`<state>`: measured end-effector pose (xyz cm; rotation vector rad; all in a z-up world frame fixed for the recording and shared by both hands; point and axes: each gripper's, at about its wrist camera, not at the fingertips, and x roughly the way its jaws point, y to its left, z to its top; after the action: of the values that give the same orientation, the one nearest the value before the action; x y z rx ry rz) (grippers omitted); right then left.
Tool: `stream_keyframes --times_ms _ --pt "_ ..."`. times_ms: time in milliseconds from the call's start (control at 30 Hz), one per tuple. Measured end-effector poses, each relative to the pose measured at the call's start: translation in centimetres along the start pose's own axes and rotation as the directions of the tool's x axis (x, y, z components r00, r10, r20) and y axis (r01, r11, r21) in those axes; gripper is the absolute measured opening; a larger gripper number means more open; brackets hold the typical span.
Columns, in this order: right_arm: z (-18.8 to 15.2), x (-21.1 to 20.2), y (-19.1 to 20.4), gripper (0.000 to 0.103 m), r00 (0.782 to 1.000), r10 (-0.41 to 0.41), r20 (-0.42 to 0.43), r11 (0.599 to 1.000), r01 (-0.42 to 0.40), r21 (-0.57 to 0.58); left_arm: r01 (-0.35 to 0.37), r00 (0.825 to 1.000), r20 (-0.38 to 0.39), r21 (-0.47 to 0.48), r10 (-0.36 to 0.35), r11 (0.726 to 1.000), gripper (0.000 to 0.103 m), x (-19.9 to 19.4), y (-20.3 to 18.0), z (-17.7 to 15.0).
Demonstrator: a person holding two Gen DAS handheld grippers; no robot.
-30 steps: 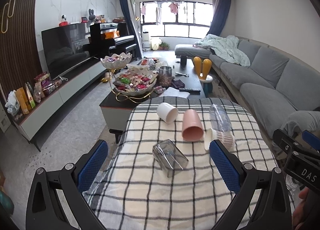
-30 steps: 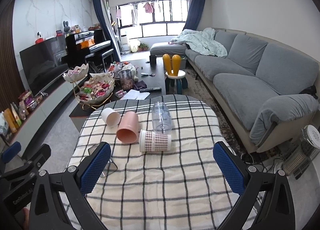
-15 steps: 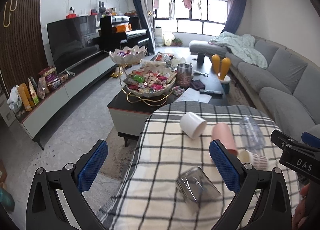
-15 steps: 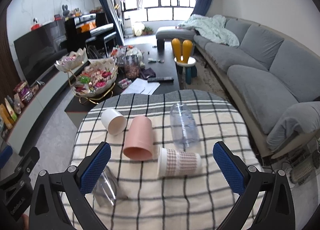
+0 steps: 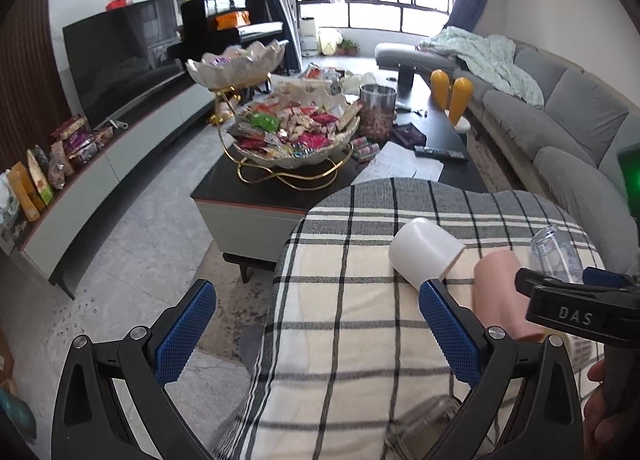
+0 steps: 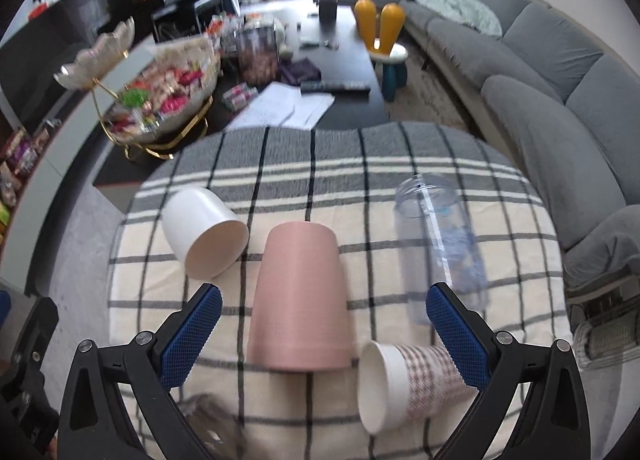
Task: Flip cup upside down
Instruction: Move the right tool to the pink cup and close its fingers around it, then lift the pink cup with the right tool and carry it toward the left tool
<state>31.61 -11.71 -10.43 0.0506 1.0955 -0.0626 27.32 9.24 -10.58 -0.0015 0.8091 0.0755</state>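
Our two tools above the cups on the table

Our right tool (image 6: 324, 328), jaws wide and empty, straddles the pink cup (image 6: 300, 296) lying on the checked table (image 6: 400, 163); our left tool (image 5: 316, 332) gapes empty too. We read "DAS" on the right tool's body.

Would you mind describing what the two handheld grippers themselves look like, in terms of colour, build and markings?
Both the left gripper and the right gripper have black angular frames with silver screws and blue, cross-hatched textured finger pads. From the left camera, the right gripper's black body carries white "DAS" lettering. No cables or sleeves show.
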Motion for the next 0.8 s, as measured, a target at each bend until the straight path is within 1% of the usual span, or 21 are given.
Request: stream_keyframes --times_ms 133,233,333,500,533,567,600,667,800 --pt "1.1 2.5 0.5 0.102 0.998 -0.026 -0.053 1.0 0.025 -0.017 0.021 1.0 -0.024 -0.009 -0.021 1.0 0.103 2.3 0.1 0.1" --pt "1.3 4.2 0.6 0.102 0.994 -0.043 -0.1 0.999 0.041 -0.023 0.036 0.999 -0.035 -0.016 -0.036 0.999 0.103 3.4 0.2 0.1" --pt "1.3 6.1 0.7 0.102 0.987 -0.041 -0.156 0.999 0.038 -0.022 0.044 0.998 -0.037 -0.027 -0.045 0.999 0.103 4.0 0.3 0.0" --pt "1.0 8.2 0.6 0.102 0.974 -0.022 -0.225 1.0 0.022 -0.002 0.048 0.998 -0.042 -0.042 -0.05 0.998 0.103 4.2 0.5 -0.2" --pt "0.9 8.5 0.5 0.1 0.972 -0.015 -0.233 1.0 0.016 0.004 0.047 0.998 -0.042 -0.043 -0.049 0.998 0.103 4.2 0.5 -0.2" --pt "0.8 8.8 0.5 0.092 0.97 -0.007 -0.244 1.0 0.01 0.012 0.046 0.998 -0.041 -0.043 -0.047 0.998 0.103 4.2 0.6 -0.2" --pt "0.8 9.0 0.4 0.088 0.968 0.003 -0.25 1.0 0.002 0.02 0.044 0.998 -0.041 -0.043 -0.046 0.998 0.103 4.1 0.6 -0.3" --pt "0.6 9.3 0.4 0.07 0.963 0.049 -0.264 0.998 -0.039 0.042 0.046 0.998 -0.042 -0.044 -0.047 0.998 0.103 4.0 0.7 -0.2" --pt "0.4 8.7 0.4 0.07 0.967 0.059 -0.248 0.998 -0.05 0.043 0.039 0.999 -0.028 -0.037 -0.04 0.999 0.103 3.4 0.7 -0.1"
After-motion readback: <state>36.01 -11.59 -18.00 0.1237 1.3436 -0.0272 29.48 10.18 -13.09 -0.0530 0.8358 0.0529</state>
